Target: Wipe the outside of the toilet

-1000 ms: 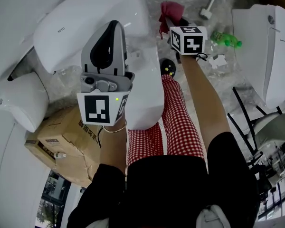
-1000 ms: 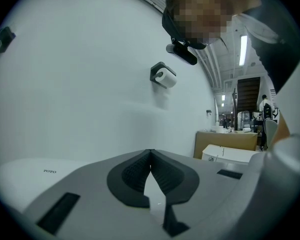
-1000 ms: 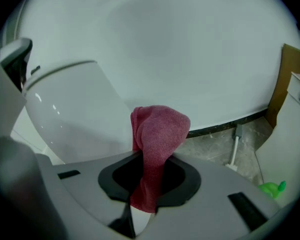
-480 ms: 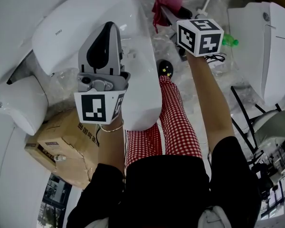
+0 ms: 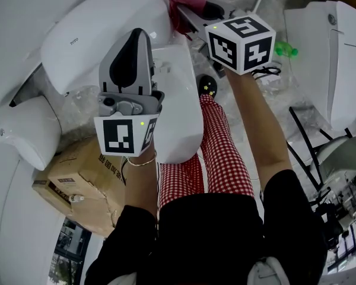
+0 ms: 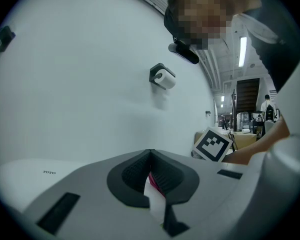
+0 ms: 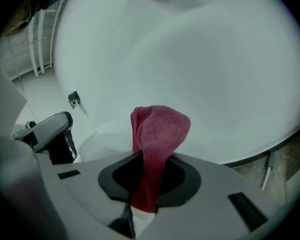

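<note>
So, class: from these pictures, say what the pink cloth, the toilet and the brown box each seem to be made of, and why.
Cloth: soft fabric, perhaps microfibre; matt, with a fine nubbly texture, and it folds limply.
Toilet: likely glazed ceramic; smooth, white, with glossy highlights.
Box: probably cardboard; matt brown, with creased flaps.

Toilet (image 5: 178, 108) — glossy white, smooth, ceramic look. Cloth (image 7: 159, 134) — pink, fine woven, matt. Left gripper (image 6: 150, 154), right gripper (image 7: 146, 159): matt grey plastic (black ribbed pads (image 6: 135, 172)). Box (image 5: 77, 171), lower left — dull brown cardboard.
</note>
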The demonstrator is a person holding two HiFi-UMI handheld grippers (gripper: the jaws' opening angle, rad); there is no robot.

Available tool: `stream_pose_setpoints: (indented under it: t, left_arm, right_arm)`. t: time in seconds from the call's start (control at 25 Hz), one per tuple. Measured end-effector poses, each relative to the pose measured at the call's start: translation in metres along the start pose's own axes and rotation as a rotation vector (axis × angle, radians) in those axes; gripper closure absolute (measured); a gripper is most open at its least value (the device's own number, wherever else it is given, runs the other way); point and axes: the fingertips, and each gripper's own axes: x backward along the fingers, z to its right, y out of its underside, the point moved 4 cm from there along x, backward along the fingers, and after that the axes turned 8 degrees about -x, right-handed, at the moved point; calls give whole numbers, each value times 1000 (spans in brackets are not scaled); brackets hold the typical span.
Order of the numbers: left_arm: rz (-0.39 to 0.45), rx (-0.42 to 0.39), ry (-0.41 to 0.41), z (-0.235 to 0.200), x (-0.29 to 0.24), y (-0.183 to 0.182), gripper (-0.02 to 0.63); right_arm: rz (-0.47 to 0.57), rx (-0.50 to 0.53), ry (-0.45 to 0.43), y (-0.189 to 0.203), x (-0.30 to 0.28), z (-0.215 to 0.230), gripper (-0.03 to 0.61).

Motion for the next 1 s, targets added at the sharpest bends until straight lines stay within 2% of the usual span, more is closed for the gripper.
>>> stream_pose_setpoints:
  t: [0.2,0.52,1.0]
  left_arm:
    - [-1,7,-4,-1,1,1,610]
    - [1,21,-3,-3,3,1,611]
    - [8,29,3,-7,2,2,609]
  right_arm:
    - [-31,48,4,2,-12,-6,492]
    - [-46,67,40,2,-18,-4,492]
    - [-67,44,64,5,-28,7,492]
